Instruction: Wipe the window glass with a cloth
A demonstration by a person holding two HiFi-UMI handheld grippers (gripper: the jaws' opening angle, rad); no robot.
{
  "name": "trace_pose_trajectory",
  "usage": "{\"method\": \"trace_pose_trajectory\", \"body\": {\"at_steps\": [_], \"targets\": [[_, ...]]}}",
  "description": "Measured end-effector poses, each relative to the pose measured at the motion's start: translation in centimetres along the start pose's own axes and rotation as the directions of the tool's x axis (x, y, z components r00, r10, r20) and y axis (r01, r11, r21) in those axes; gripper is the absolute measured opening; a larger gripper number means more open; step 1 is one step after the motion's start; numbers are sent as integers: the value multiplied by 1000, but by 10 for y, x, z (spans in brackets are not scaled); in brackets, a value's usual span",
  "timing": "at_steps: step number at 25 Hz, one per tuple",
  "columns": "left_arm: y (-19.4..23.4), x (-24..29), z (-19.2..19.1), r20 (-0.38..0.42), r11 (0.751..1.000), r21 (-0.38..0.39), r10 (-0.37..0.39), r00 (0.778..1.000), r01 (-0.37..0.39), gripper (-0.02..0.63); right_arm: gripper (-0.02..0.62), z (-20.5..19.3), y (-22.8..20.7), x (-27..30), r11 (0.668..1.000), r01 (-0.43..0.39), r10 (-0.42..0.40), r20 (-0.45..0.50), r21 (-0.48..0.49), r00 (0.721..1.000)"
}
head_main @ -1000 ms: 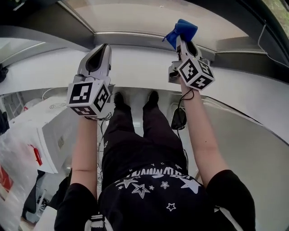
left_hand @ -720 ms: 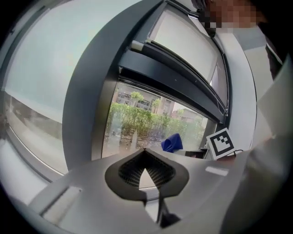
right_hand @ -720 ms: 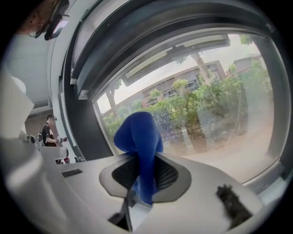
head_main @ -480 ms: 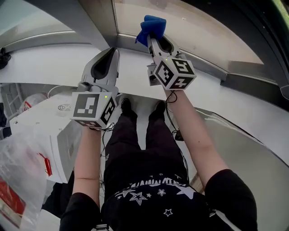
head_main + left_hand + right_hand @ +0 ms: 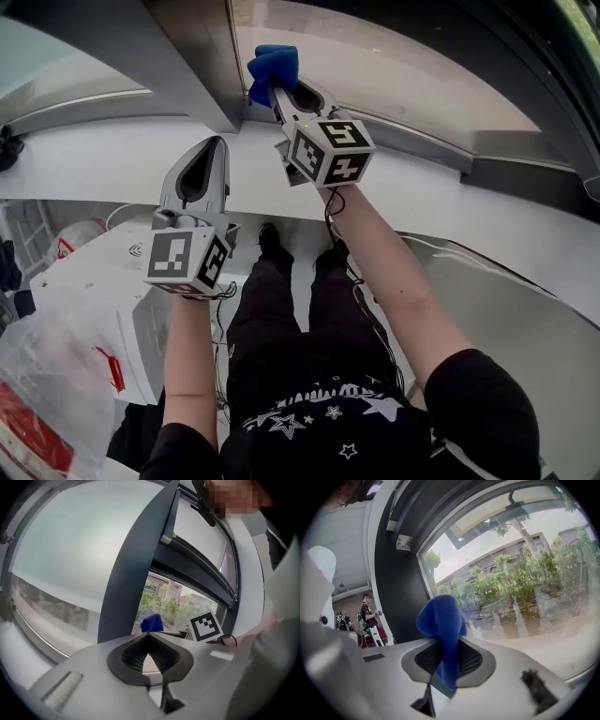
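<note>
My right gripper [image 5: 278,92] is shut on a bunched blue cloth [image 5: 272,66], held against the bottom left corner of the window glass [image 5: 394,66], right beside the dark frame post [image 5: 192,52]. In the right gripper view the cloth [image 5: 442,620] sticks up from between the jaws [image 5: 446,644], with the glass [image 5: 525,588] and trees behind it. My left gripper [image 5: 212,142] hangs lower and to the left over the white sill [image 5: 103,159], shut with nothing in it. From the left gripper view [image 5: 149,635] the cloth [image 5: 151,623] shows beyond the post.
A white boxy appliance [image 5: 103,281] and a clear plastic bag [image 5: 42,394] lie below at the left. The person's legs and feet stand under the sill. A frosted pane [image 5: 79,550] fills the left of the post. A cable [image 5: 361,291] hangs from the right gripper.
My right gripper has carried the cloth leftward along the bottom of the glass to the frame post. My left gripper has sunk a little lower and stayed shut.
</note>
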State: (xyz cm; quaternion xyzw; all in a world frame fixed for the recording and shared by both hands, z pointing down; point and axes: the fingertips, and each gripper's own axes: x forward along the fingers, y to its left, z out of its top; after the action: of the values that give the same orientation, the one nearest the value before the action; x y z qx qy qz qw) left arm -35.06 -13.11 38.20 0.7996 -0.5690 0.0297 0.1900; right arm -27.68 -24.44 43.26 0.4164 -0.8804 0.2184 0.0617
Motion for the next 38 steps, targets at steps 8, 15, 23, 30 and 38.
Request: {"method": "trace_pose_trajectory", "body": {"at_steps": [8, 15, 23, 30, 38], "targets": [[-57, 21, -10, -36, 997, 30, -75, 997, 76, 8, 75, 6, -68, -64, 993, 115, -117, 32, 36, 993], [-136, 52, -25, -83, 986, 56, -155, 984, 160, 8, 75, 3, -143, -139, 977, 205, -208, 44, 65, 977], [-229, 85, -46, -148, 960, 92, -248, 957, 263, 8, 75, 4, -247, -238, 927, 351, -363, 80, 131, 928], [-317, 123, -61, -183, 929, 112, -330, 926, 353, 8, 75, 4, -334, -319, 878, 451, -469, 95, 163, 878], [-396, 156, -80, -213, 901, 107, -392, 895, 420, 8, 75, 1, -413, -393, 822, 532, -558, 97, 202, 824]]}}
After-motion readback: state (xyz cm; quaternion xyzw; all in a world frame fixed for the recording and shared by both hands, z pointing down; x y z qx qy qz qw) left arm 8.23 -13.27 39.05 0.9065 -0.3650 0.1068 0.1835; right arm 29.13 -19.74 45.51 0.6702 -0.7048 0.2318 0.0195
